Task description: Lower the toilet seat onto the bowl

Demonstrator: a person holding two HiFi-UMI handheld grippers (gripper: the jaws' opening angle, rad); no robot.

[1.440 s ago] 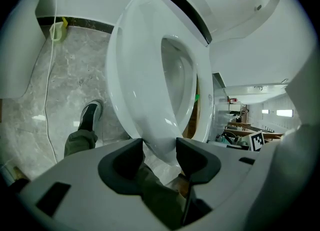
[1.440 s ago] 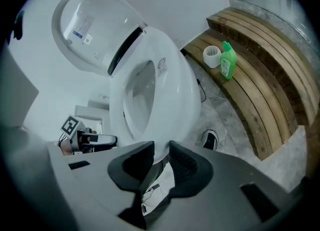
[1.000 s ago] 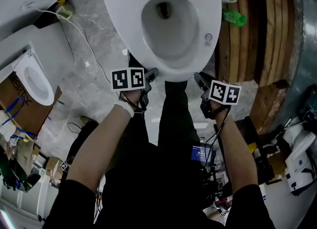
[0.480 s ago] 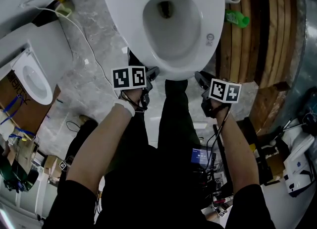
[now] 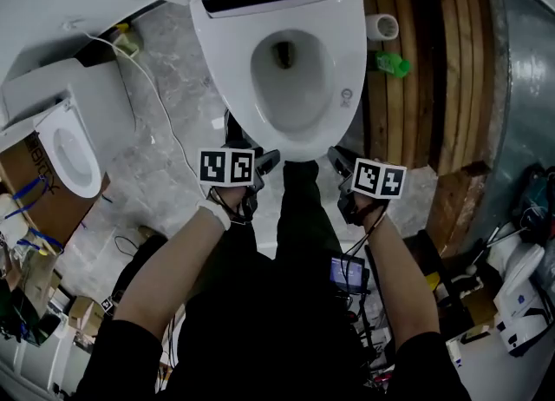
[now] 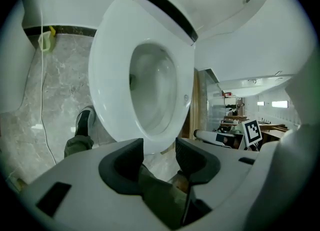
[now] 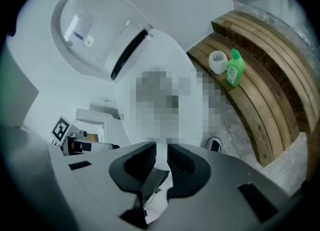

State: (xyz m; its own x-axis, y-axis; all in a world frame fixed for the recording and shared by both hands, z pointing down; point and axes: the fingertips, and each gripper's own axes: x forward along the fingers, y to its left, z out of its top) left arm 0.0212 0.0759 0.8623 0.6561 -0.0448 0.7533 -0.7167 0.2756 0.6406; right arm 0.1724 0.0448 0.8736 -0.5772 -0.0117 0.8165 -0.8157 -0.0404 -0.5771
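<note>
Toilet seat's (image 6: 107,75) front rim partly behind left gripper's (image 6: 159,146) parted jaws.

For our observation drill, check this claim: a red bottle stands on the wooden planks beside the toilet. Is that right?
Not quite. The bottle is green, not red, as the right gripper view shows. It does stand on the wooden planks beside the toilet.
</note>
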